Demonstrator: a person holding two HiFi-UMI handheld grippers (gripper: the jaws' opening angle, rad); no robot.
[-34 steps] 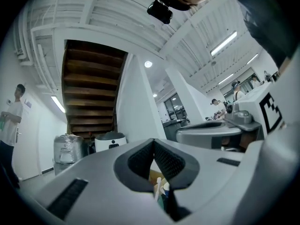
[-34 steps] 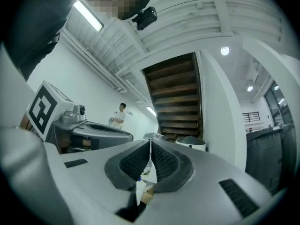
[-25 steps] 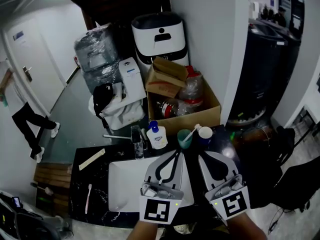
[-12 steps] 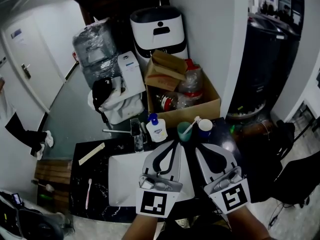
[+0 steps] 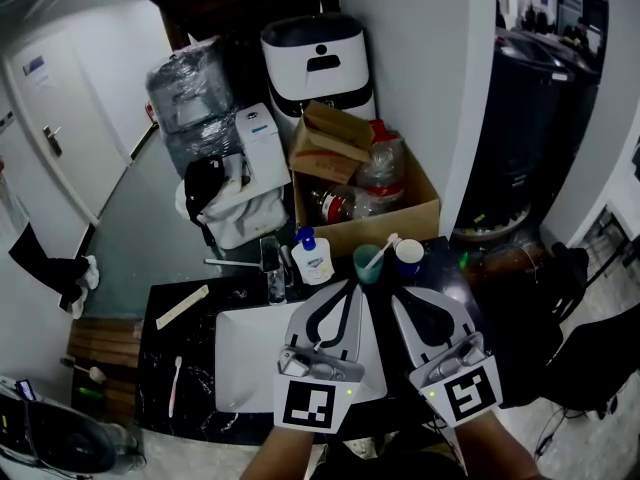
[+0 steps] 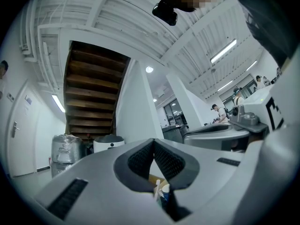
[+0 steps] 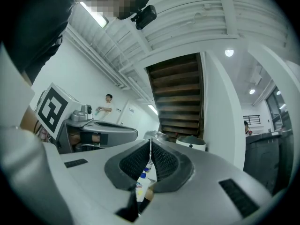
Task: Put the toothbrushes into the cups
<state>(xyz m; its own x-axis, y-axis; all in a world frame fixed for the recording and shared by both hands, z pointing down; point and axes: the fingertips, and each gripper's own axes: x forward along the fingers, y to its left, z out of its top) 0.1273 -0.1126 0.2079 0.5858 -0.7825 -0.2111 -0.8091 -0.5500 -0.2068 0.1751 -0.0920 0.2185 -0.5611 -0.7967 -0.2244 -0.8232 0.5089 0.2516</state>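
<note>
With left gripper (image 5: 351,289) and right gripper (image 5: 395,296) both closed on nothing, I'd open the left early, then straddle the pink toothbrush (image 5: 176,386) squarely.

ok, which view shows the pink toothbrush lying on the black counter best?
Head view. The slim pink toothbrush lies whole on the black speckled counter, left of the white rectangular sink, nothing covering it. Neither gripper view shows it: both are aimed above the counter, at the room beyond.
</note>
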